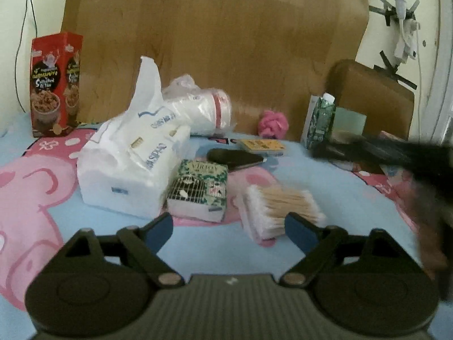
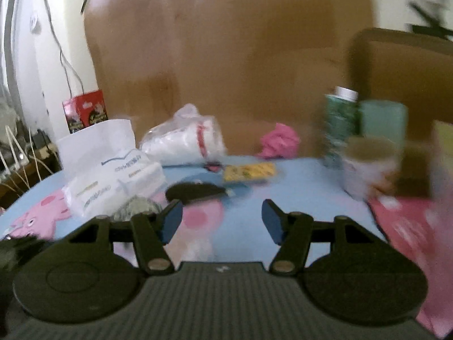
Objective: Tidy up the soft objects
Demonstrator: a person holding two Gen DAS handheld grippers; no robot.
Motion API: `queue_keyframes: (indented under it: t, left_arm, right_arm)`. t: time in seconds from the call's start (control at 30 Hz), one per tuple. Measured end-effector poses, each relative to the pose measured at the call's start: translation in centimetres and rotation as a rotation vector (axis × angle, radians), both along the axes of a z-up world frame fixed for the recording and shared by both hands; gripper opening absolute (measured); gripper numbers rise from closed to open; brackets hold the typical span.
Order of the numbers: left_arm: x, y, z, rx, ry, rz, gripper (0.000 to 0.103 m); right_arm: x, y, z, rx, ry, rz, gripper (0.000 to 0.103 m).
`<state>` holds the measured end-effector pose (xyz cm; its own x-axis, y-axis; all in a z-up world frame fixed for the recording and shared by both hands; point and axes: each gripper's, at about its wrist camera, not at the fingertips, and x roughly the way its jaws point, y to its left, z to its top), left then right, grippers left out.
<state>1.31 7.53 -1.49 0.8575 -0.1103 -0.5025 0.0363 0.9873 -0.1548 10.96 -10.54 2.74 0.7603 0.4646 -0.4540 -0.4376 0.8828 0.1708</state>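
A white tissue pack [image 1: 127, 164] lies on the blue and pink cloth [image 1: 198, 243], left of centre. It also shows in the right wrist view [image 2: 113, 181]. Behind it lies a bagged stack of white cups [image 1: 198, 110] [image 2: 184, 141]. A pink fluffy ball [image 1: 273, 123] [image 2: 279, 140] sits at the back by the brown board. A pack of cotton swabs [image 1: 279, 208] lies just ahead of my left gripper [image 1: 229, 226], which is open and empty. My right gripper [image 2: 222, 221] is open and empty above the cloth; its view is blurred.
A red snack box [image 1: 55, 85] stands at the back left. A green patterned box [image 1: 198, 189], a black case [image 1: 235, 157], a yellow tin [image 1: 262, 146] and a green carton [image 1: 320, 121] are on the cloth. A white cup [image 2: 368, 164] stands right. A dark blurred shape [image 1: 396, 153] crosses the right side.
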Motion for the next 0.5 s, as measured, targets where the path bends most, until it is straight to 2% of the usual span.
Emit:
queue_keyframes:
  t: [0.07, 0.27, 0.33, 0.4, 0.5]
  left_arm:
    - [0.0, -0.6, 0.2, 0.010, -0.012, -0.015, 0.090]
    - [-0.5, -1.5, 0.3, 0.027, -0.049, -0.041, 0.092]
    - [-0.5, -1.3, 0.3, 0.017, -0.048, -0.041, 0.092]
    - [-0.4, -1.1, 0.2, -0.001, -0.038, -0.044, 0.092]
    - [-0.2, -0.9, 0.2, -0.021, -0.025, -0.044, 0.092]
  right_arm:
    - [3.1, 2.3, 0.1, -0.040, 0.012, -0.017, 0.065]
    - [13.3, 6.4, -1.2, -0.126, 0.136, -0.117, 0.066]
    - [15.4, 7.5, -2.0, -0.194, 0.158, -0.141, 0.070]
    - [17.2, 8.1, -3.2, -0.245, 0.231, -0.133, 0.071]
    - [18.2, 7.6, -3.7, -0.244, 0.230, -0.151, 0.077]
